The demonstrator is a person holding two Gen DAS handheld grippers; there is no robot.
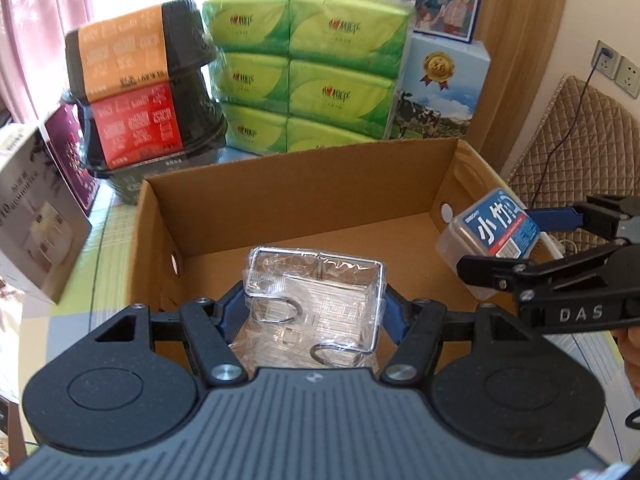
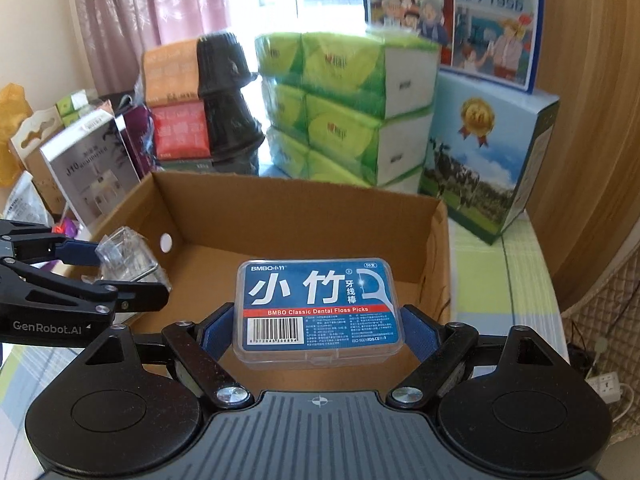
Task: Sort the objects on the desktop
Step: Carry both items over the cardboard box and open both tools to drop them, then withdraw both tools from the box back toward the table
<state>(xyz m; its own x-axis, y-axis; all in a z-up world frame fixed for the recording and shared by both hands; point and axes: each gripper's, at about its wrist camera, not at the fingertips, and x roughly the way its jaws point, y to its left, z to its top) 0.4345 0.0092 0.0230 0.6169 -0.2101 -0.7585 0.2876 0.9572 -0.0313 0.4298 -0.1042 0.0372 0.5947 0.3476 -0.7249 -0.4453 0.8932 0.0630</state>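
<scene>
Hovering over the cardboard box (image 1: 304,184), my left gripper (image 1: 314,312) clamped a clear wrapped holder (image 1: 316,292); my right gripper (image 2: 318,328) clenched the floss-pick case (image 2: 318,308).

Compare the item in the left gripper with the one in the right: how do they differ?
The clear plastic packet, held by the left gripper, is see-through, crinkly and unlabelled; the floss pick box, in the right gripper, is a rigid case with a blue printed label. Both are clamped at their sides above the open cardboard box.
</scene>
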